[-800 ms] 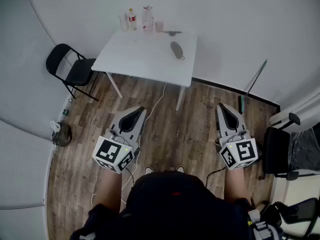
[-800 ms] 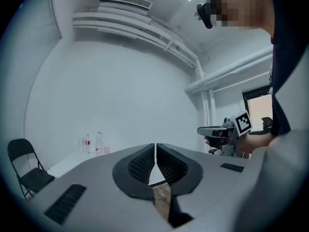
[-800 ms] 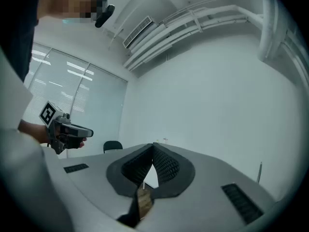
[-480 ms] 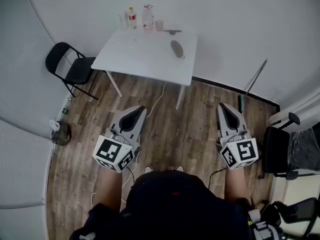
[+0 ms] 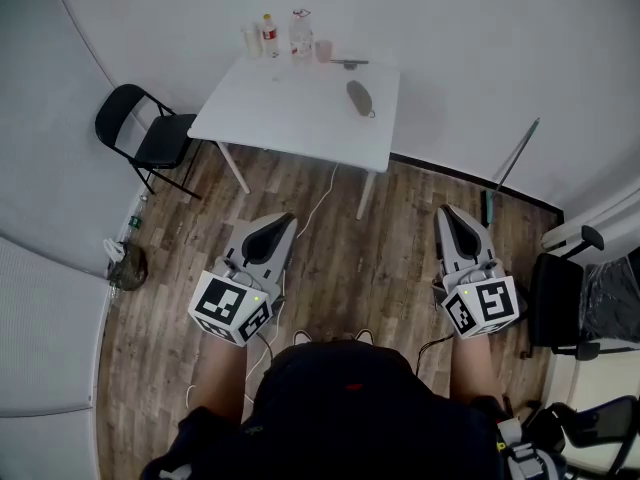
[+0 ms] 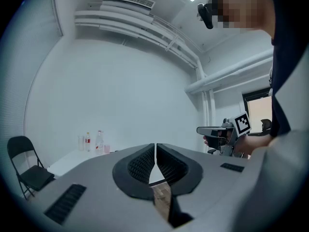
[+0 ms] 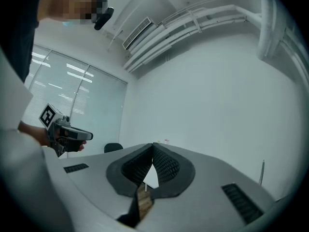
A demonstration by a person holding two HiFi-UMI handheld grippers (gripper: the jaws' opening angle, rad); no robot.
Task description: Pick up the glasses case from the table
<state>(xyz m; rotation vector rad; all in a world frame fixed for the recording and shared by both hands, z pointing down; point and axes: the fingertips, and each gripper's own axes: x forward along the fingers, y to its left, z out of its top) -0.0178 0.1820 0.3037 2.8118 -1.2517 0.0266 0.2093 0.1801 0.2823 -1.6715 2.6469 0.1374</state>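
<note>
White table (image 5: 290, 118): stands against the far wall on a wood floor (image 5: 380, 238); reference for all entries.
Glasses case (image 5: 359, 98): dark grey oval, flat on the table's right half, toward its far edge; nothing touches it.
Left gripper (image 5: 284, 218): short of the table's near edge, over the floor, well apart from the case; jaws closed tip to tip, nothing between.
Right gripper (image 5: 446, 211): short of the table's near right corner, well apart from the case; jaws fully closed, empty.
Bottles (image 5: 298, 34): table's far edge, left of the case.
</note>
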